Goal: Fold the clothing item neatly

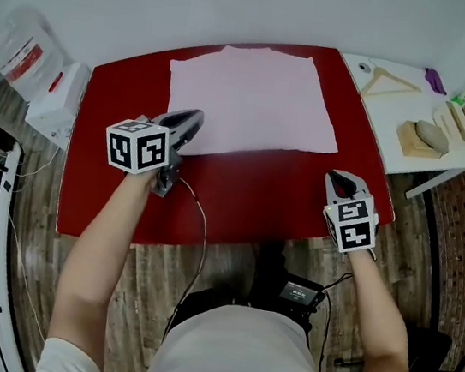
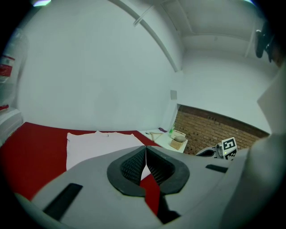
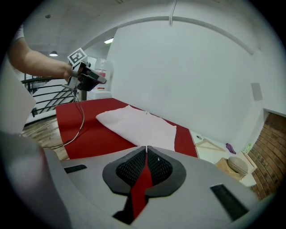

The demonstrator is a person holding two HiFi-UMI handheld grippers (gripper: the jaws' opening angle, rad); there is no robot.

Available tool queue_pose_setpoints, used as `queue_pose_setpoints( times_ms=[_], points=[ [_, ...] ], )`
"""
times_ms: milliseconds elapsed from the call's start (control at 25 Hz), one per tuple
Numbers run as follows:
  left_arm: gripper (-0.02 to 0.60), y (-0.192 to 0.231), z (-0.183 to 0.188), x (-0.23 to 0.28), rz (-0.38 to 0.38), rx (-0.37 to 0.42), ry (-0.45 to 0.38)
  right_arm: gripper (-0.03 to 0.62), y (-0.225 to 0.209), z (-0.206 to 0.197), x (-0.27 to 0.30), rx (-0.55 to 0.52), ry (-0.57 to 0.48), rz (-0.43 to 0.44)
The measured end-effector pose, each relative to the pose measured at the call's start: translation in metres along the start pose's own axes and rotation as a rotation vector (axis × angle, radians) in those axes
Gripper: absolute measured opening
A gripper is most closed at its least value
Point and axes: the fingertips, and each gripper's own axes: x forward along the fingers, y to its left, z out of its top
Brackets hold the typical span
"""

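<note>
Hovering above the near strip of the red desk (image 1: 238, 203), the left tongs (image 1: 192, 119) and right tongs (image 1: 340, 180) are both pinched shut on nothing, seemingly held clear of the pink garment (image 1: 250, 97), which lies flat in a smooth rectangle just beyond them.

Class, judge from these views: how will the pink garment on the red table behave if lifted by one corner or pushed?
Probably floppy: the pink garment lies thin and flat, so a lifted corner would likely drape. Pushed, it may wrinkle or bunch rather than slide across the red table.
</note>
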Motion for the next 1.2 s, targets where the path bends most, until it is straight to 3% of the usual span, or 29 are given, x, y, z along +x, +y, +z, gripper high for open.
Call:
queue_pose_setpoints(
  times_ms=[520, 1200],
  points=[
    [0.008, -0.036, -0.027, -0.069, -0.021, 0.003, -0.002, 0.016, 0.012, 0.011, -0.048, 0.026, -0.009, -0.022],
    [0.008, -0.080, -0.084, -0.085, 0.091, -0.102, -0.021, 0.017, -0.008, 0.007, -0.054, 0.030, -0.038, 0.094]
  ],
)
